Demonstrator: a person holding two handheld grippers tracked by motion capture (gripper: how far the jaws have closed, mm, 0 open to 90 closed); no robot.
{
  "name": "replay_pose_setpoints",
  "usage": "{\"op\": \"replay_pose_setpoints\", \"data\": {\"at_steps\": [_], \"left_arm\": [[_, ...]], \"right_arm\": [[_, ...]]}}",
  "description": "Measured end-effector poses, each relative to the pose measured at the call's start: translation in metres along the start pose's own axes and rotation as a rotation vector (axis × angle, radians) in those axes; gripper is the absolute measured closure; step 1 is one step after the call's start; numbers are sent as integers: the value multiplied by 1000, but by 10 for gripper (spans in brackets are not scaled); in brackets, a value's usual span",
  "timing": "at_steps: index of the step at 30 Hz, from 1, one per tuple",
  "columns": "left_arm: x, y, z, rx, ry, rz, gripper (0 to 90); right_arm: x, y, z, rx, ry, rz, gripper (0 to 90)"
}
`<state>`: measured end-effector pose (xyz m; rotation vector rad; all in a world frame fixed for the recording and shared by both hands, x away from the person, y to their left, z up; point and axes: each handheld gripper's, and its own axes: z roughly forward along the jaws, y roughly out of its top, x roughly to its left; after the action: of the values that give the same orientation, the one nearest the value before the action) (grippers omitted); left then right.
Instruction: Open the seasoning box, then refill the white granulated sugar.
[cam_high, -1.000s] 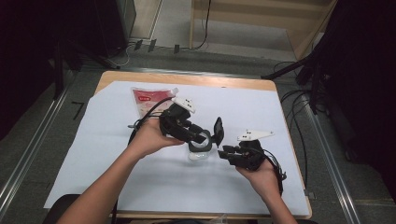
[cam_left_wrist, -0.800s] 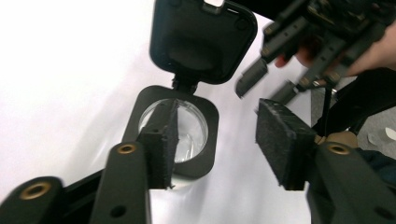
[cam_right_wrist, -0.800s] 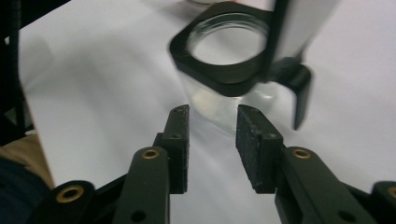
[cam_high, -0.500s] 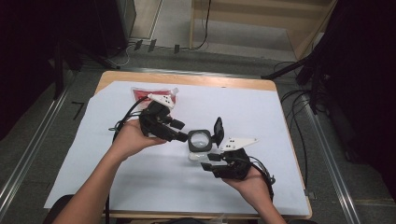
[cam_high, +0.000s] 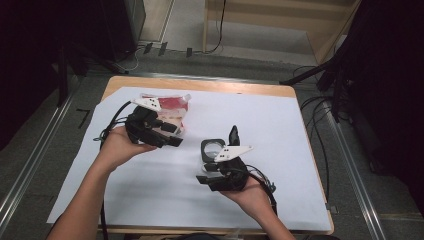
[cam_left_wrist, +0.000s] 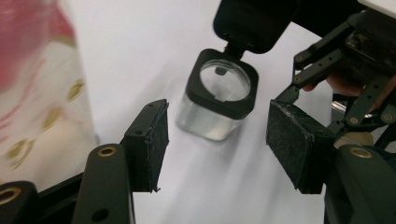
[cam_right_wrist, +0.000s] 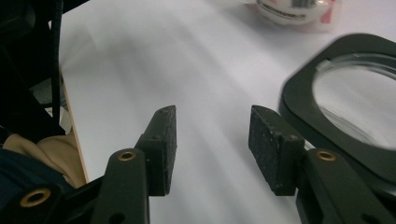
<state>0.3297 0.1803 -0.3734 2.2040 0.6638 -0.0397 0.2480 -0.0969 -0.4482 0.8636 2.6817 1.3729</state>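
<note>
- My left gripper (cam_high: 172, 135) sits in my left hand (cam_high: 117, 147) over the white-covered worktop (cam_high: 150, 200). Its jaws stand released with nothing between them, pointing toward the jar.
- Just beyond and beside that gripper lies a red and white pouch (cam_high: 172, 107) with gold marks, flat on the worktop. It is blurred in the left gripper view, so I cannot read it. I judge it holds what is meant to go into the jar.
- Ahead of my left gripper, between both grippers, stands the small clear square jar (cam_left_wrist: 219, 100). It is upright, with its black flip lid (cam_left_wrist: 254, 23) swung back and the mouth bare. I judge it was left open so it can be filled.
- My right gripper (cam_right_wrist: 210, 140) rests in my right hand (cam_high: 252, 197), just beside the jar on its near side. Its jaws are also released and apart, holding nothing. The jar's black rim lies close by one jaw, apparently apart from it.
- I judge the right gripper waits close in order to steady the jar.
</note>
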Motion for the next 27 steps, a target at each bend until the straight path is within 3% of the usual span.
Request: {"op": "replay_pose_setpoints", "data": {"at_steps": [8, 12, 16, 22, 27], "left_arm": [[16, -16, -15, -1, 48, -23, 403], [24, -22, -22, -11, 61, -53, 407], [30, -27, -25, 9, 85, -64, 408], [40, -34, -33, -10, 110, -88, 408], [51, -38, -39, 14, 130, -113, 411]], "right_arm": [[2, 2, 20, 7, 21, -25, 545], [0, -5, 23, 17, 26, -7, 550], [1, -6, 27, 28, 25, -19, 541], [2, -6, 29, 29, 23, -26, 533], [1, -6, 29, 31, 22, -29, 533]]}}
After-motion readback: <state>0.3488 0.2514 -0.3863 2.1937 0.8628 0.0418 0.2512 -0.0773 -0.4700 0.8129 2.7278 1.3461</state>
